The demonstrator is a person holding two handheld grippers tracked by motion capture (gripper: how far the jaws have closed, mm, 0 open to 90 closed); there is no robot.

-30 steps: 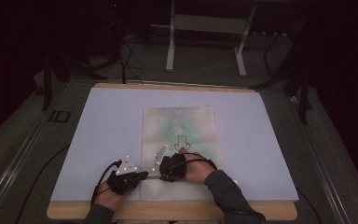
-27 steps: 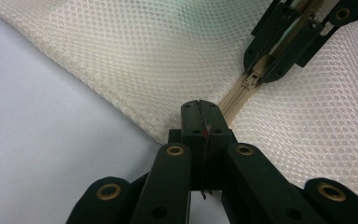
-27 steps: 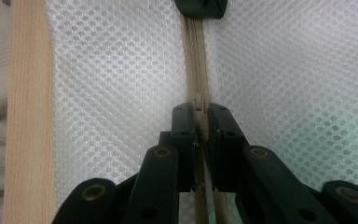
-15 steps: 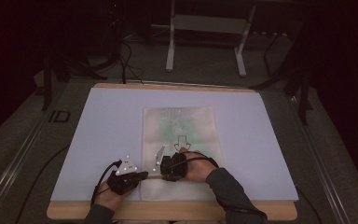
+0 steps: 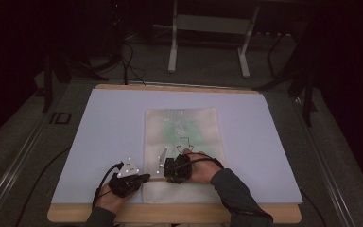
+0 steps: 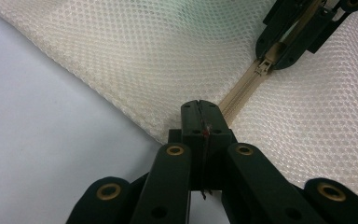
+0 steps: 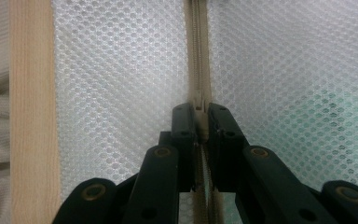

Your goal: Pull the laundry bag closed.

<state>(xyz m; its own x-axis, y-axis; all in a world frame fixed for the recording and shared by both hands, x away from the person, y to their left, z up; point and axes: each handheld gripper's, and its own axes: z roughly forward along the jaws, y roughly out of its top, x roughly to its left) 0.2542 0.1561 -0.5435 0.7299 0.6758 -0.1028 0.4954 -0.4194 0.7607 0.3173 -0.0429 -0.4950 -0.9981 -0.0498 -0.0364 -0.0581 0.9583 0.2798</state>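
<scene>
Both tongs clamped on a mesh bag at the near edge of the surface.

The white mesh bag (image 5: 182, 142) lies flat in the middle of the surface (image 5: 99, 132), its near end at the wooden front edge, with wide bare room left, right and toward the far edge. The left tongs (image 6: 200, 112) are pressed together on the bag's near left corner; the right tongs (image 7: 199, 122) pinch the slider of the beige zipper (image 7: 198, 51), which runs straight along the bag's near end. The bag is a fine honeycomb net, slightly glossy, with something green dimly showing through. The surface is a smooth pale sheet on a light wood board; beyond it a dark room, grey floor, cables and a white stand (image 5: 208, 28).
</scene>
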